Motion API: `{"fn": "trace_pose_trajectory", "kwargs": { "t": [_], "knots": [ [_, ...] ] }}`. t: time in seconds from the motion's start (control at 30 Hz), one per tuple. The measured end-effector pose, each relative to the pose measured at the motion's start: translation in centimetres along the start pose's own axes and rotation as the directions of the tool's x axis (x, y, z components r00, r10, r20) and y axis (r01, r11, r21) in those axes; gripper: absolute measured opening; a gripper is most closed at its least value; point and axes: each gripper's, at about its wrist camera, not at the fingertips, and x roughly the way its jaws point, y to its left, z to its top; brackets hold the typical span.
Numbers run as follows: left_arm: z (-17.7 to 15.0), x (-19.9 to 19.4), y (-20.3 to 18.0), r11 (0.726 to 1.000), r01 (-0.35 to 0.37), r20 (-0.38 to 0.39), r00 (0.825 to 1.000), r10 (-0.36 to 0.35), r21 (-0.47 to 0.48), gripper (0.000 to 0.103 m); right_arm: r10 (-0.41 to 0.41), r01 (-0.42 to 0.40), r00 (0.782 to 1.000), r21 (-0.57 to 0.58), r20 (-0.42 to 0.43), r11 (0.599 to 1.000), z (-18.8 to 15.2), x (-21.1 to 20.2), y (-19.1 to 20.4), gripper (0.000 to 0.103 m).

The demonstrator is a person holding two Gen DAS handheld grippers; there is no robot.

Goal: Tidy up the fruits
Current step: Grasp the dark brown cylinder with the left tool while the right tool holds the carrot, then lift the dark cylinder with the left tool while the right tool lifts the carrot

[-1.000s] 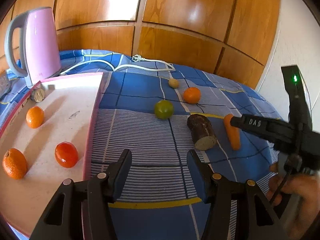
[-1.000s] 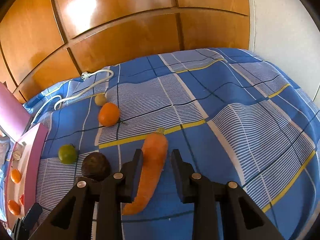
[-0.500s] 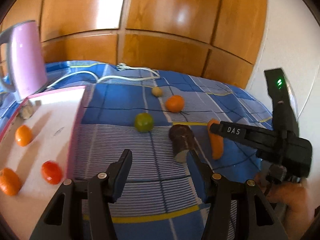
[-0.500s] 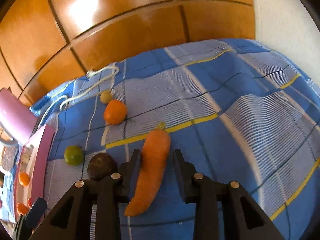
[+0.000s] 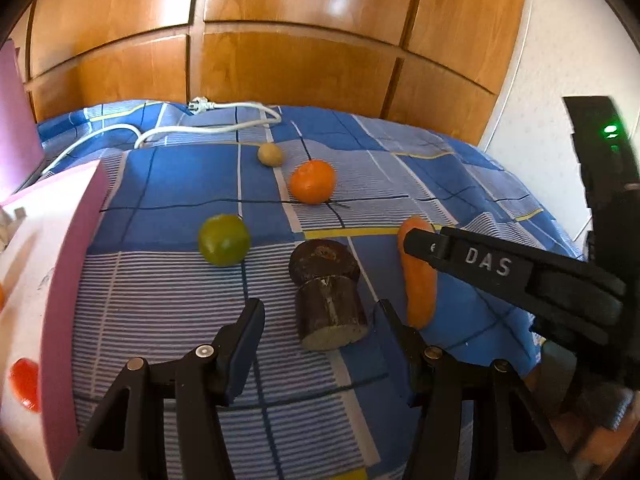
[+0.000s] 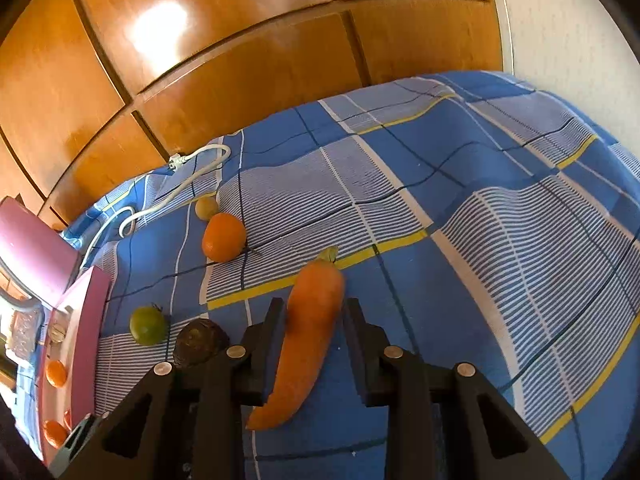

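You have one legible marking: the raised capitals "DAS" on the black plastic finger (image 5: 486, 266) of the right gripper (image 6: 314, 336), seen from your left wrist camera. No other lettering, number, brand or label reads clearly in either view.

Pink kettle (image 5: 16, 120) cropped at nine o'clock; red fruit (image 5: 25, 384) on tray (image 5: 64, 320) partly cut off at eight o'clock.

Glossy wood panels (image 5: 296, 60) fill the upper frame, catching a bright glare at upper left in the right wrist view. A white wall (image 6: 560, 32) stands at the right. A blue checked cloth (image 6: 500, 208) covers the lower frame.
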Motion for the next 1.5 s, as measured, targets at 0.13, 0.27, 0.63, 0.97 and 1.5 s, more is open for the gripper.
{"fn": "trace_pose_trajectory", "kwargs": {
  "t": [0.13, 0.27, 0.63, 0.97, 1.5],
  "knots": [
    [0.3, 0.7, 0.3, 1.0, 0.011, -0.018, 1.0, -0.012, -0.021, 0.039, 0.009, -0.009, 1.0, -0.001, -0.01, 1.0, -0.1, 0.3, 0.1, 0.032],
    [-0.3, 0.1, 0.6, 0.999, -0.001, 0.002, 1.0, 0.001, -0.036, 0.038, 0.021, -0.021, 1.0, 0.0, -0.019, 1.0, -0.2, 0.7, 0.1, 0.033],
    [-4.0, -3.9, 2.9, 0.977, -0.193, 0.063, 0.978, 0.199, -0.092, 0.039, 0.022, -0.022, 1.0, -0.036, -0.005, 0.999, -0.6, 1.2, 0.7, 0.036],
    [-4.6, -3.5, 3.1, 0.965, -0.257, 0.076, 0.962, 0.26, -0.054, 0.035, -0.007, 0.006, 1.0, -0.081, -0.009, 0.997, -0.9, 0.9, 1.0, 0.031],
    [-4.6, -3.6, 3.2, 0.967, -0.242, 0.084, 0.965, 0.247, -0.075, 0.034, -0.014, 0.014, 1.0, -0.08, -0.007, 0.997, -1.1, 1.0, 1.2, 0.033]
  ]
}}
